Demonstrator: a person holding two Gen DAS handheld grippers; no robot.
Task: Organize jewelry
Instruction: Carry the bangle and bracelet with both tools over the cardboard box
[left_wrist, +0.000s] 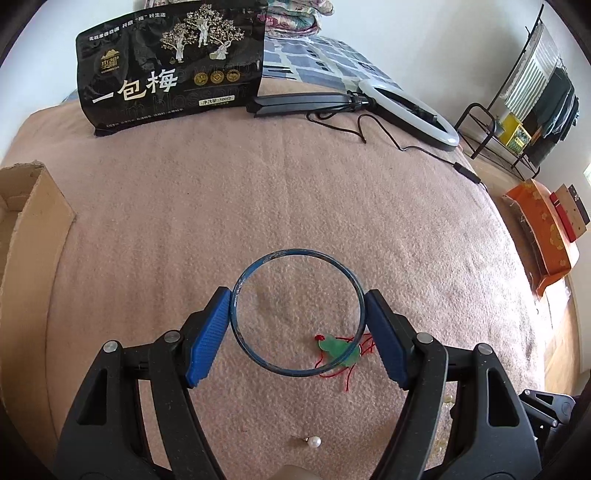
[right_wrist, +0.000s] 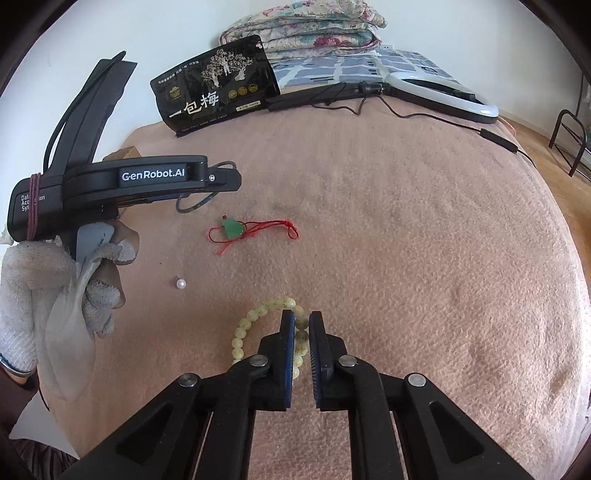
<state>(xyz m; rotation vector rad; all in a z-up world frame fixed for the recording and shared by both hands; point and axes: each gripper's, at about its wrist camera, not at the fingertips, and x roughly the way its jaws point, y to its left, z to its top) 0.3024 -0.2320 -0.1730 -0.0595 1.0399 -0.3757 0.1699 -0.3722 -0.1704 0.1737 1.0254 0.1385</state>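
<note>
My left gripper (left_wrist: 298, 295) is shut on a thin blue bangle (left_wrist: 295, 253), with its blue pads pressing the ring's two sides and holding it above the pink blanket (left_wrist: 258, 192). Below the bangle lies a green pendant (left_wrist: 338, 349) on a red cord. A pearl earring (left_wrist: 315, 442) rests nearer the camera. In the right wrist view my right gripper (right_wrist: 301, 315) is shut on a strand of pale yellow-green beads (right_wrist: 255, 315), which curls off to its left on the blanket. The pendant (right_wrist: 231, 228) and the pearl earring (right_wrist: 181, 283) lie beyond it.
An open cardboard box (left_wrist: 22, 229) stands at the left edge. A black snack bag (left_wrist: 170, 62) leans at the back, beside a ring light (left_wrist: 410, 110) with a trailing cable (left_wrist: 406, 147). A gloved hand (right_wrist: 37, 280) holds the left unit. The bed's edge drops off on the right.
</note>
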